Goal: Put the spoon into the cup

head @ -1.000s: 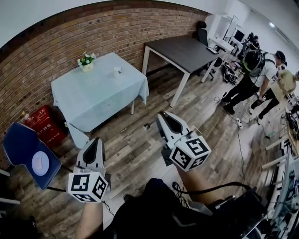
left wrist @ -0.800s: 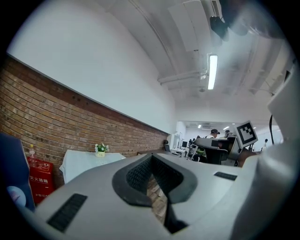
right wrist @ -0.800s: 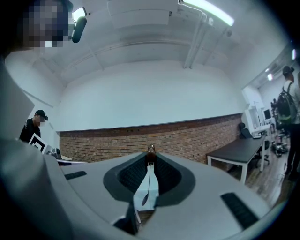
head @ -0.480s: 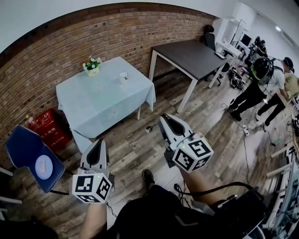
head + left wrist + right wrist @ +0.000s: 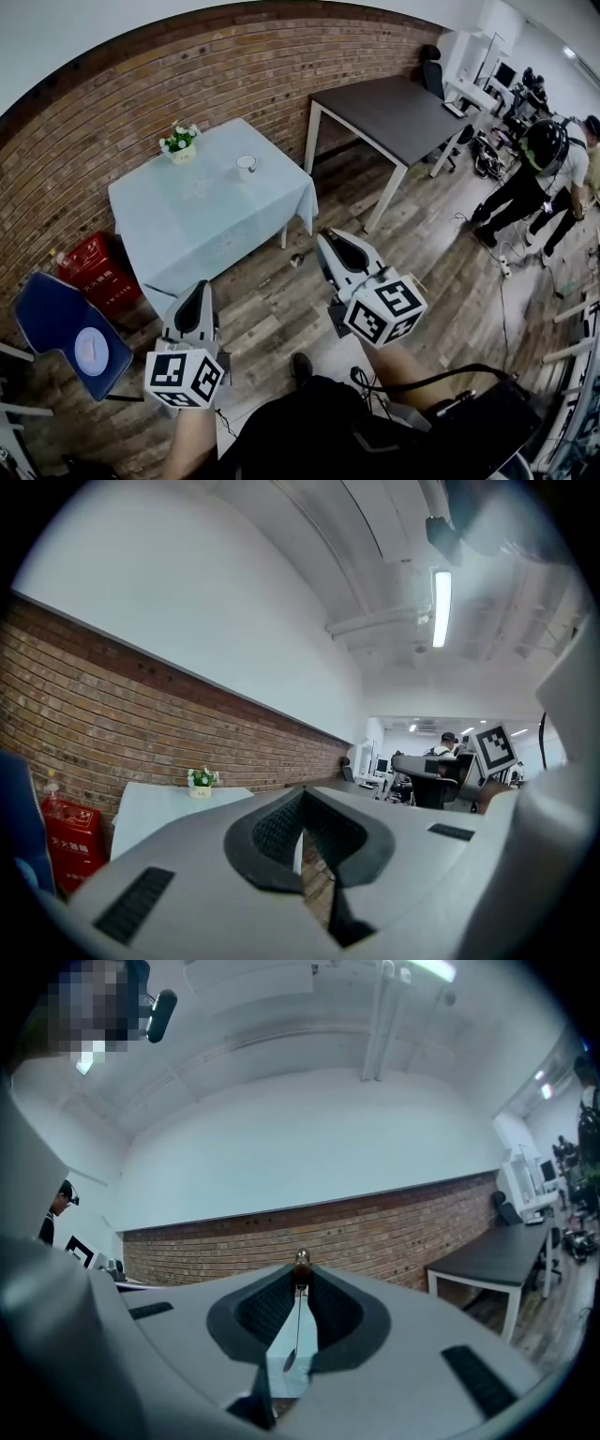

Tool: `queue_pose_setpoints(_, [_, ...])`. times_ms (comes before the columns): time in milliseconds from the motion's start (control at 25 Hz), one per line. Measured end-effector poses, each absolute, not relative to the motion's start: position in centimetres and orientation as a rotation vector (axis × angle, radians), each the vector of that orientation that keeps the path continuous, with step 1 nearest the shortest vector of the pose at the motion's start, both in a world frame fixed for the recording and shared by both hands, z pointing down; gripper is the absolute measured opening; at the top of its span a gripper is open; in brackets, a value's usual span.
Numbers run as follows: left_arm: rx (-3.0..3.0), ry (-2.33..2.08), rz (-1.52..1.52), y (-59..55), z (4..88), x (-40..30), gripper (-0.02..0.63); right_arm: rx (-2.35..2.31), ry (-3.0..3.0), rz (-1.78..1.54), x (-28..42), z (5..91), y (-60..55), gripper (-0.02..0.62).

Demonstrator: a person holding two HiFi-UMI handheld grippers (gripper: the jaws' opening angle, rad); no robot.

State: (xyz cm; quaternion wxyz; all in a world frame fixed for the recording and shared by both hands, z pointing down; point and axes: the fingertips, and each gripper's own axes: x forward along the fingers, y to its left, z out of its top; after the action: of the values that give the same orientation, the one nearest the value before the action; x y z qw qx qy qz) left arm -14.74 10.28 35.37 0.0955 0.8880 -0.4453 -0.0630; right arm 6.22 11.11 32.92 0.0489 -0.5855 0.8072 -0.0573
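A white cup (image 5: 246,166) stands near the far edge of the table with the light blue cloth (image 5: 206,220), across the wooden floor from me. My right gripper (image 5: 301,1274) is shut on a thin spoon (image 5: 297,1326). It grips the brown handle end, and the bowl hangs down between the fingers. In the head view that gripper (image 5: 328,236) points level at the table's near right corner, well short of it. My left gripper (image 5: 195,287) is held lower left, also short of the table. Its jaws (image 5: 302,797) meet with nothing between them.
A small flower pot (image 5: 180,142) sits on the cloth left of the cup. A dark table (image 5: 394,105) stands to the right, a blue chair (image 5: 58,323) and a red crate (image 5: 91,267) to the left. People (image 5: 546,167) stand far right. A brick wall (image 5: 141,94) lies behind.
The table with the cup has come nearer as the person walks toward it. Both grippers moved forward with the body. The spoon stays gripped.
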Motion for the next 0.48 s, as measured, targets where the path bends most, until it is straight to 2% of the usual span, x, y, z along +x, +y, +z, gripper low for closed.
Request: queue_pose_setpoints(480, [2.651, -1.316, -0.105, 3.0, 35.1, -7.7, 0.011, -1.756, 2.458, -0.230, 12.9, 33.4, 3.8, 0.053])
